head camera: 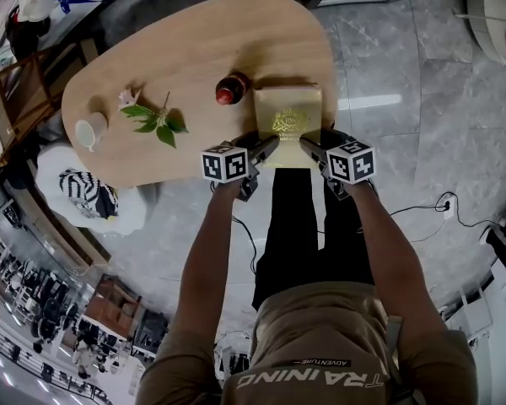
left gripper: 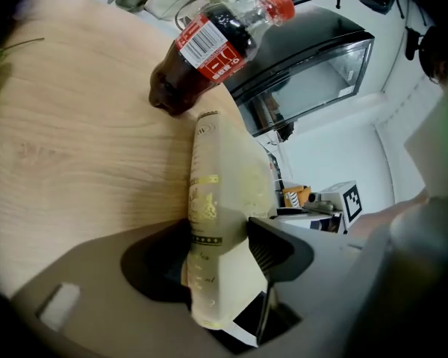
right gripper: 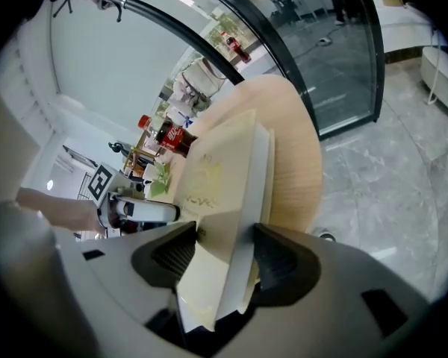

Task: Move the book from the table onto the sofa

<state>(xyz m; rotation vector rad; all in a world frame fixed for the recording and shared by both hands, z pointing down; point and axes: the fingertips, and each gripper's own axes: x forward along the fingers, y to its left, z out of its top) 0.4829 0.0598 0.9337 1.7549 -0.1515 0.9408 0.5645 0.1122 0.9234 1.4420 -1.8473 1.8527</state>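
At table point(head camera: 194, 57) near edge: book point(head camera: 287, 121) pinched between left gripper point(head camera: 268, 146) fingers; right gripper point(head camera: 309, 145) fingers spread, straddling it.

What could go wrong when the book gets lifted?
1. The bottle stands close by the book's far corner; swinging the book up could knock it over.
2. The left gripper and right gripper sit only on the near edge, and the right one's jaws look loose, so the book may sag or slip.
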